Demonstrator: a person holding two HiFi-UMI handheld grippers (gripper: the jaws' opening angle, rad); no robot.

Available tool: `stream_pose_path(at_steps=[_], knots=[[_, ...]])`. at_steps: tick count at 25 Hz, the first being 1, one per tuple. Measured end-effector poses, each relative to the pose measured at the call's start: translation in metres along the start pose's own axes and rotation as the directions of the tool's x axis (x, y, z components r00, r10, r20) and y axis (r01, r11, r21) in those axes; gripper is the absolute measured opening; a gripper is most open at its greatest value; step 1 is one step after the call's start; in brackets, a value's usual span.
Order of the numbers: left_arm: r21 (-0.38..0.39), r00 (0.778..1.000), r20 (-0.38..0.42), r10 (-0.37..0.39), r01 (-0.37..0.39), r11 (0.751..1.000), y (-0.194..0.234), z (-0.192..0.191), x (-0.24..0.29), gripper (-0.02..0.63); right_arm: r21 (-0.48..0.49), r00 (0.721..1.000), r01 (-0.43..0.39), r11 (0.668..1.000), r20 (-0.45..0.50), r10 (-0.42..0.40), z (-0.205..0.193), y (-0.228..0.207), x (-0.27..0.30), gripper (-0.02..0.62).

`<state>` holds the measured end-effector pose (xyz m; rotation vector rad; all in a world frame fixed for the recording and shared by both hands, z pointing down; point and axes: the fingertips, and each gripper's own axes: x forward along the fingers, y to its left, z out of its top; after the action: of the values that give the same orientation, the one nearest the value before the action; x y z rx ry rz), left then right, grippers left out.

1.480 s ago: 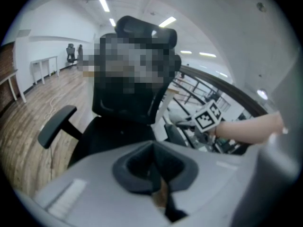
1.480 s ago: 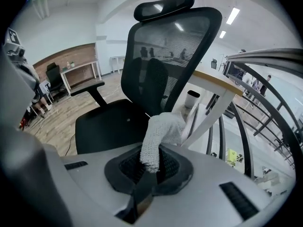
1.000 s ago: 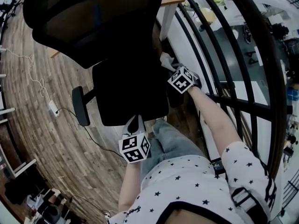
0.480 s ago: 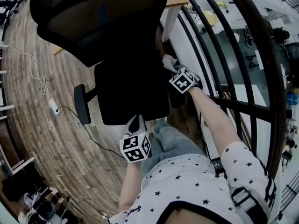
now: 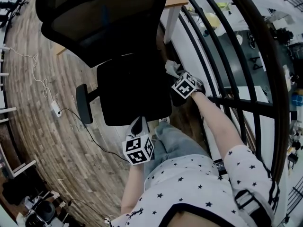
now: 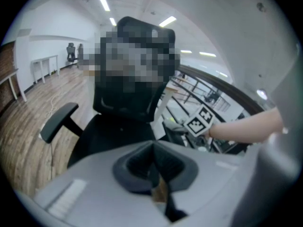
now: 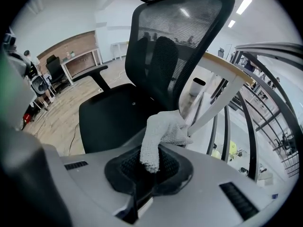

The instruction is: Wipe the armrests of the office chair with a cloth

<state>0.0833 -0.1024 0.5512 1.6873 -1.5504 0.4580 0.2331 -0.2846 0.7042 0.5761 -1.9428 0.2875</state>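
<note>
The cloth (image 7: 163, 134) is clamped by one end in the closed jaws of the right gripper (image 7: 146, 163), and the rest is bunched just ahead of them. From the head view the cloth (image 5: 171, 68) is seen just beyond the right gripper (image 5: 179, 77), at the right side of the chair (image 5: 132, 91). Whether it touches any part of the chair there cannot be told. The far armrest (image 5: 83, 105) is found well apart from that gripper, across the seat (image 5: 135, 103). The left gripper (image 5: 138, 124) is held at the seat's front edge, its jaws pressed together with nothing between them. Ahead of the right gripper, past the backrest (image 7: 180, 41), a desk (image 7: 222, 64) is seen. A railing (image 5: 222, 51) is seen to the gripper's right.
</note>
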Motion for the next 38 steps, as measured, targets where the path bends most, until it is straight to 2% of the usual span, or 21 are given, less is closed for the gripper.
stream_pose_path(at_steps=[24, 38], knots=[[0.036, 1.0, 0.019, -0.023, 0.023, 0.999, -0.014, -0.032, -0.039, 0.005, -0.005, 0.999, -0.022, 1.0, -0.024, 0.022, -0.056, 0.07, -0.033, 0.026], [0.064, 0.999, 0.039, -0.034, 0.031, 0.997, -0.017, -0.032, -0.049, 0.005, 0.003, 0.998, -0.046, 0.999, -0.03, 0.046, -0.077, 0.106, -0.049, 0.026]])
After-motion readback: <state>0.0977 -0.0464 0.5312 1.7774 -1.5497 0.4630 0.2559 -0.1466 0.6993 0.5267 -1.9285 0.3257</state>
